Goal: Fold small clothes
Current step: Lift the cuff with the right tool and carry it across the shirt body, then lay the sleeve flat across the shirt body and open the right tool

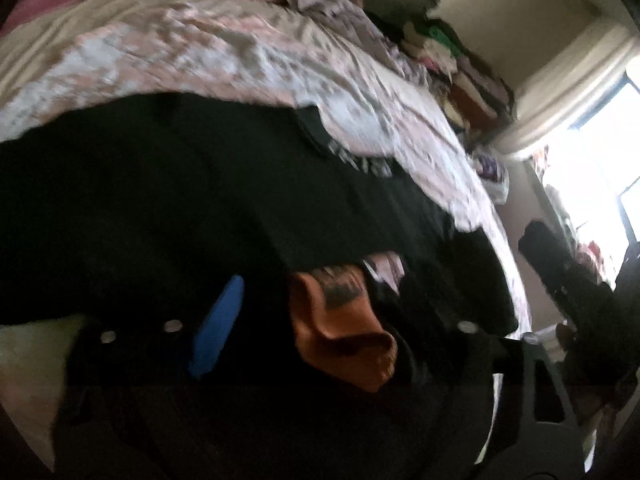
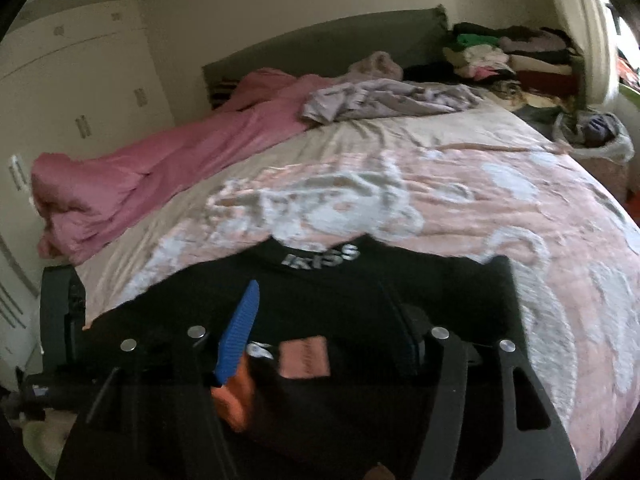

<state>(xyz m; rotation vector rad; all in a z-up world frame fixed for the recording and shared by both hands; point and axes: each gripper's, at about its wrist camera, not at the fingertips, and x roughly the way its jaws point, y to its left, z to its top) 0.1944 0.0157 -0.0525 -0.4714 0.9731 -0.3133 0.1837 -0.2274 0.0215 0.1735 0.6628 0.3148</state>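
Right wrist view: pale block lettering on the waistband of the black garment [image 2: 320, 280], reads roughly "KISS"; first characters blurred, reading uncertain. Orange tag [image 2: 305, 357] carries small print, illegible. Left wrist view: dark print on the orange cloth [image 1: 340, 292], too blurred to read.

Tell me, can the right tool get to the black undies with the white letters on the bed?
Probably yes. The black undies lie flat on the bedspread right ahead of the right tool, whose blue finger already sits over the fabric. Nothing blocks the way.

Black tongs [image 2: 320, 336], blue ribbed finger pads [image 2: 238, 334], round silver screws [image 2: 197, 332]
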